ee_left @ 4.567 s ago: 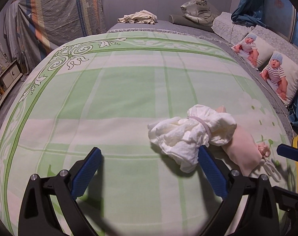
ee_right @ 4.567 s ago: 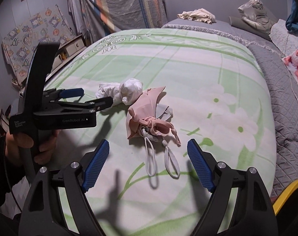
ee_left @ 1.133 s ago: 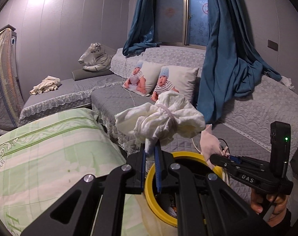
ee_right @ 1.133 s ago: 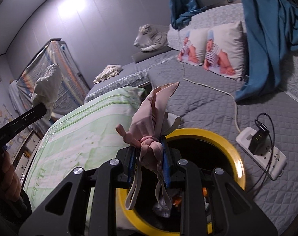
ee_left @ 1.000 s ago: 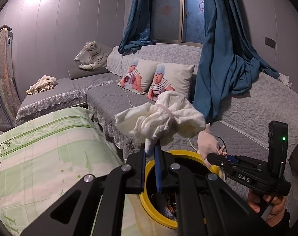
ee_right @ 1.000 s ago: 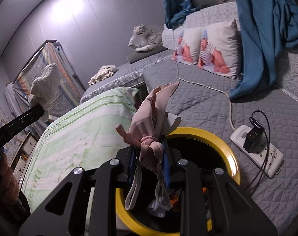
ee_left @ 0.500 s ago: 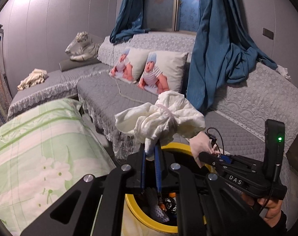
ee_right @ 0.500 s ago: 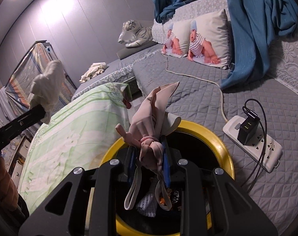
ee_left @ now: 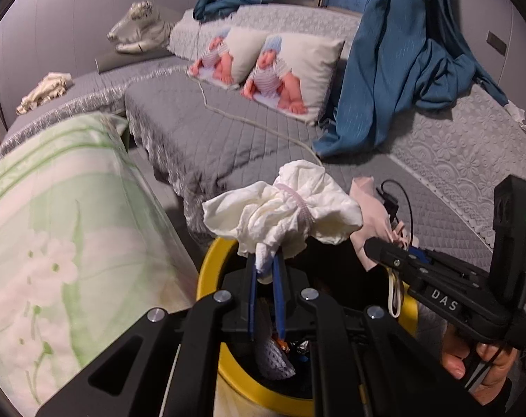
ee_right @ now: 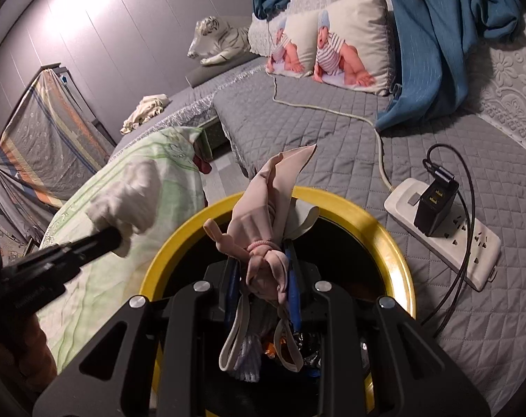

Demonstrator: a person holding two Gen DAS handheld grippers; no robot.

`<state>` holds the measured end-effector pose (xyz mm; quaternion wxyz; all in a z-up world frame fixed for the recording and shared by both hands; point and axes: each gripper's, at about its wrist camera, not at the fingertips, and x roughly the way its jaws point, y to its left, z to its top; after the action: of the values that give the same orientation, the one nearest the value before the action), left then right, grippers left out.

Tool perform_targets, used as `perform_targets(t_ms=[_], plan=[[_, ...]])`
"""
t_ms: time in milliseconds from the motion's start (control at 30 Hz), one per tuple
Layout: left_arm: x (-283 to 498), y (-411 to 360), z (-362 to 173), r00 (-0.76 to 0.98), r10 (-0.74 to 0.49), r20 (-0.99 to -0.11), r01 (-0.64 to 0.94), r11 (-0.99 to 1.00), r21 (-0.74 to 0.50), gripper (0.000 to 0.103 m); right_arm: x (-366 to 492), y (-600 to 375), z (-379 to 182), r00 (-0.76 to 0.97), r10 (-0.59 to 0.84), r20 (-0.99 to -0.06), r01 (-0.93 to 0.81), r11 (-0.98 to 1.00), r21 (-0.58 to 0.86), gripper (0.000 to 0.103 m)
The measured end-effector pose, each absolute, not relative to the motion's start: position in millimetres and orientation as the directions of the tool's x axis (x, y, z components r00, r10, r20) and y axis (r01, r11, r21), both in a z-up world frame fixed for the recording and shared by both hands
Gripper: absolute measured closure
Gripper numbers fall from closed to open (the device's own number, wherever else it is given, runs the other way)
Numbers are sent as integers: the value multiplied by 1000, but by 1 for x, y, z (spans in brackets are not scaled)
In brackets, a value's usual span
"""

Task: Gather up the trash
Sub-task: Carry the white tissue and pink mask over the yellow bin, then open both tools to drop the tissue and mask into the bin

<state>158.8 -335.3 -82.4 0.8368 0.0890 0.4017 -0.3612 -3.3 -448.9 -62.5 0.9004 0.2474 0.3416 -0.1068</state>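
Both items lifted, none dropped yet. Left gripper (ee_left: 264, 274) clenched on white wad (ee_left: 283, 213), frame centre, above yellow bin (ee_left: 207, 271). Right gripper (ee_right: 263, 271) clenched on pink mask (ee_right: 266, 215) over bin mouth. Bin apparently already holding trash. Remaining: release both.

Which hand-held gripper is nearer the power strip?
Right. The right hand-held gripper is over the yellow bin beside the power strip; the left hand-held gripper is farther.

both wrist views: steeply down, close | shared: yellow bin (ee_left: 207, 271) (ee_right: 384, 239), perhaps bed
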Motion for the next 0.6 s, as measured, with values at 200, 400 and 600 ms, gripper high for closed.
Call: perform_targets(t_ms=[200, 400, 600], plan=[[170, -348, -115, 367, -498, -786, 669, 728, -148, 95, 5, -451, -78, 711, -26, -703, 386, 850, 359, 81], [175, -351, -129, 349, -479, -805, 658, 737, -153, 95, 8, -448, -85, 691, -15, -723, 391, 849, 356, 81], [178, -348, -130, 333, -484, -809, 650, 740, -175, 93, 10, -445, -84, 682, -18, -731, 396, 849, 349, 78]])
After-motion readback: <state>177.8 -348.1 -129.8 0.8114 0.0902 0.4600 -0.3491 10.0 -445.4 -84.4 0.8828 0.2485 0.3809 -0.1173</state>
